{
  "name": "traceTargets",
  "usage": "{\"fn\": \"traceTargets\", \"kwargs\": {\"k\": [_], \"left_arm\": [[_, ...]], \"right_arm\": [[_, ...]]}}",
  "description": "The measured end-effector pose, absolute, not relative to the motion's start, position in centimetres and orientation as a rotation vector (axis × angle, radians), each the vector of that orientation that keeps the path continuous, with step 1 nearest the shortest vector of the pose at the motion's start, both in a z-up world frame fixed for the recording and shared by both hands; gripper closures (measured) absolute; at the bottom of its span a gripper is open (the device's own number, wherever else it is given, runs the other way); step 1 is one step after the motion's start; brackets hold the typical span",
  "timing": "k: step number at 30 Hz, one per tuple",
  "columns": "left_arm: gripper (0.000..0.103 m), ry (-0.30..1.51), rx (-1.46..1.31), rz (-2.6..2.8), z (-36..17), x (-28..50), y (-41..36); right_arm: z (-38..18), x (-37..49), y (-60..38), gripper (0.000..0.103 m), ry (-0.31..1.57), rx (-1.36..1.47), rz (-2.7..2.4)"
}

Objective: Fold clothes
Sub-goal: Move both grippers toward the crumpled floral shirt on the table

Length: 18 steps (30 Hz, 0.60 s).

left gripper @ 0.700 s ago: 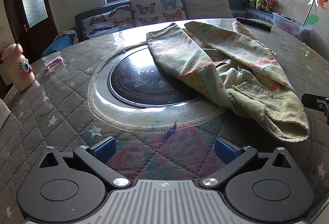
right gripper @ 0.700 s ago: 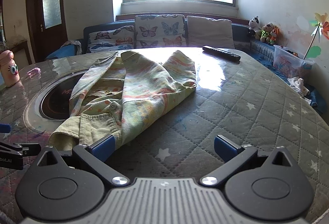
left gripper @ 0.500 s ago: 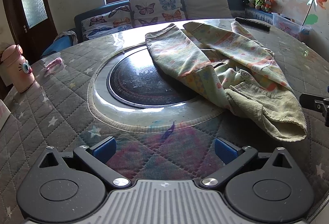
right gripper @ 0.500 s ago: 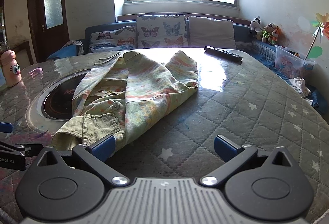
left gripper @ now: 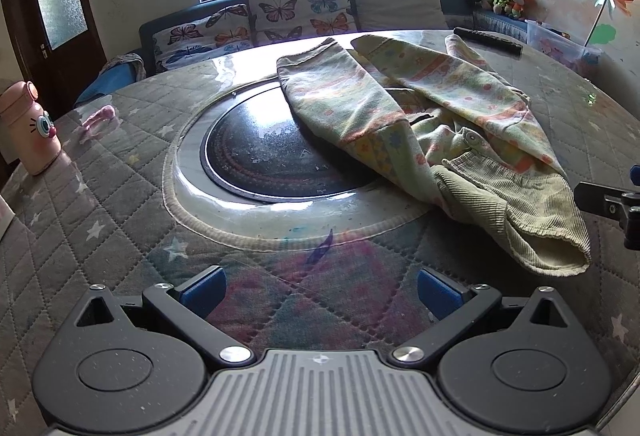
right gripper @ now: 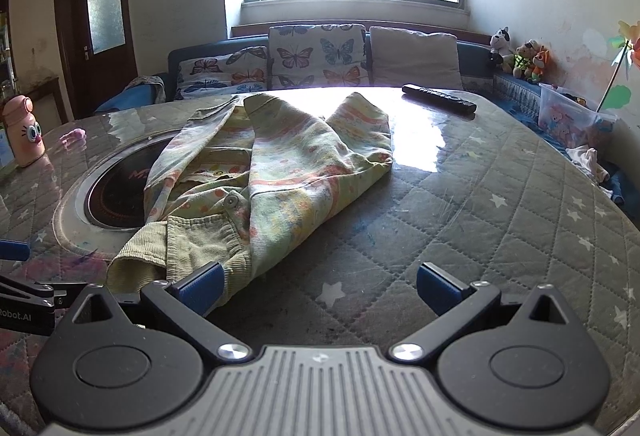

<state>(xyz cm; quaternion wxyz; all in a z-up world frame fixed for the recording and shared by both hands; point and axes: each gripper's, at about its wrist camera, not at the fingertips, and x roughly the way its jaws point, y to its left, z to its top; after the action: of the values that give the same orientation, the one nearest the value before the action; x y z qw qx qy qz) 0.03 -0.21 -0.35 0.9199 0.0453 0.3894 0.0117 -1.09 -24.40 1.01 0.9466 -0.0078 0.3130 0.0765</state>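
Note:
A crumpled pastel-patterned garment (left gripper: 420, 116) with a green corduroy collar lies on the round quilted table, partly over the black inset hob (left gripper: 264, 156). It also shows in the right wrist view (right gripper: 280, 172). My left gripper (left gripper: 320, 286) is open and empty, hovering over the table's near edge, left of the collar end. My right gripper (right gripper: 318, 286) is open and empty; its left fingertip (right gripper: 200, 286) sits just in front of the corduroy collar (right gripper: 192, 244). Each gripper shows at the edge of the other's view.
A pink cartoon bottle (left gripper: 28, 132) and a small pink item (left gripper: 98, 116) stand at the table's left. A black remote (right gripper: 440, 98) lies at the far side. A sofa with butterfly cushions (right gripper: 316, 56) stands behind. A plastic toy box (right gripper: 572, 120) sits at the right.
Both grippers have risen or drawn slightly toward the garment; the garment itself has not moved. Both stay open.

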Motion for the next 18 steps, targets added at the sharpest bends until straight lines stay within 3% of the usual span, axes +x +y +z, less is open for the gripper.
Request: {"fn": "traceTargets", "kwargs": {"k": [18], "left_arm": [[0.000, 0.824, 0.097, 0.019, -1.0, 0.5, -0.3]], "right_arm": [[-1.1, -0.4, -22.9, 0.000, 0.708, -0.068, 0.190]]}}
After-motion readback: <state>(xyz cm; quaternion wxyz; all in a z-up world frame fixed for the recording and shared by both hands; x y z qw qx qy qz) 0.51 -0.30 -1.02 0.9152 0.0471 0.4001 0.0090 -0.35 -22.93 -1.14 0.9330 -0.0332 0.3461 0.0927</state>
